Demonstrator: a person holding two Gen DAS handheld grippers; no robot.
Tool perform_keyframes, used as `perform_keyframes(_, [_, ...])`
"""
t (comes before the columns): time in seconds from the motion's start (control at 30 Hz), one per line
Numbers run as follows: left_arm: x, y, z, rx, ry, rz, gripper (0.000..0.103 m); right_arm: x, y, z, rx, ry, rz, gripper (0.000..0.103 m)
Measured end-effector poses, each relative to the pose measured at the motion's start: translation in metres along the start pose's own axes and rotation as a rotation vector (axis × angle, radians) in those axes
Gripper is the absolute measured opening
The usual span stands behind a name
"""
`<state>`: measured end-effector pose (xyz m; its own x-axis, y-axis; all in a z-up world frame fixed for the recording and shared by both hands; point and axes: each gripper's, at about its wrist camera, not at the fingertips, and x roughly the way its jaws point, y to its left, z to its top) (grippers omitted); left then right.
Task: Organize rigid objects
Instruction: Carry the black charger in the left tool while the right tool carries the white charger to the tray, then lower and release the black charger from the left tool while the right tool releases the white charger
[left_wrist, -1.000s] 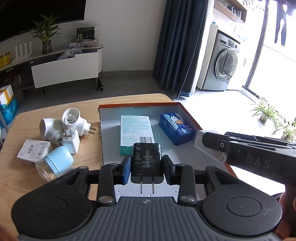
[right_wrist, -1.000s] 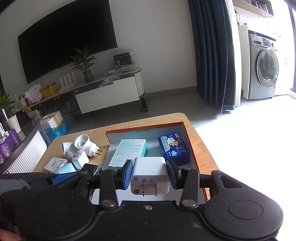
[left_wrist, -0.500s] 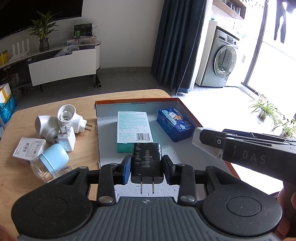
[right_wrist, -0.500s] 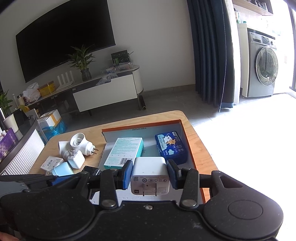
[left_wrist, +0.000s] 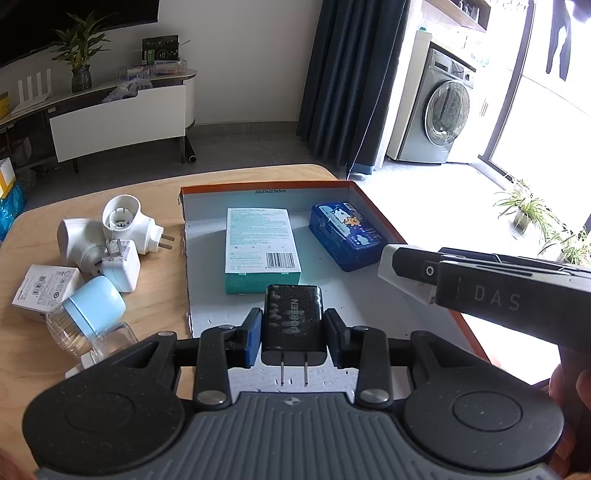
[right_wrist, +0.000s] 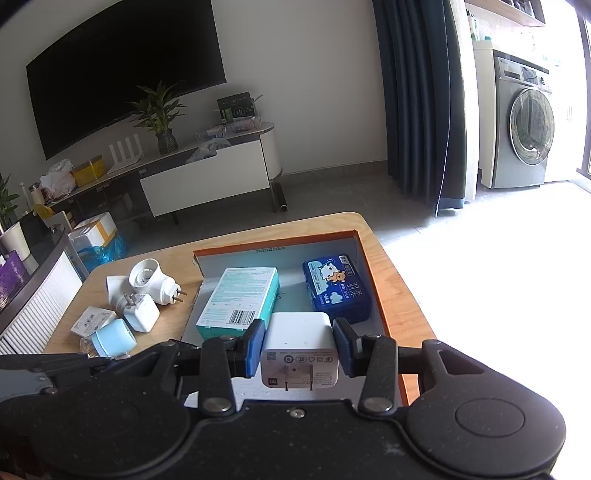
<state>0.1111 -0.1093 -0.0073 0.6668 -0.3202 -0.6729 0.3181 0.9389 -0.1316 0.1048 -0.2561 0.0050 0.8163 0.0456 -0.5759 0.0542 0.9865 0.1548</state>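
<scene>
Black plastic fills the centre of the left wrist view: a black charger (left_wrist: 293, 319) sits clamped between the blue pads of the left hand-held gripper (left_wrist: 293, 338), prongs toward the camera, above the near end of an open orange-rimmed box (left_wrist: 373, 206). In the right wrist view the right hand-held gripper (right_wrist: 299, 350) is likewise closed on a white charger (right_wrist: 299, 347), low in the frame, over the same box. Inside the box lie a teal carton (left_wrist: 261, 251) at centre and a blue tissue pack (left_wrist: 345, 234) to its right, apart from each other. Left of the box, on the wooden desk (left_wrist: 33, 347), a cluster touches together: two white plug adapters (left_wrist: 125, 225), a small white cube charger (left_wrist: 122, 266), a flat white labelled box (left_wrist: 42, 291) and a clear bottle with a pale blue cap (left_wrist: 92, 306). A washing machine (left_wrist: 439, 114) stands at upper right.
</scene>
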Motion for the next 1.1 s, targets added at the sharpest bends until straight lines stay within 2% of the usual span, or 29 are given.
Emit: perform_keyframes(1.1, [0.031,-0.011,0.004,0.024,0.056,-0.024,0.036,0.038,-0.010,0.010,-0.017,0.050,-0.022,0.051])
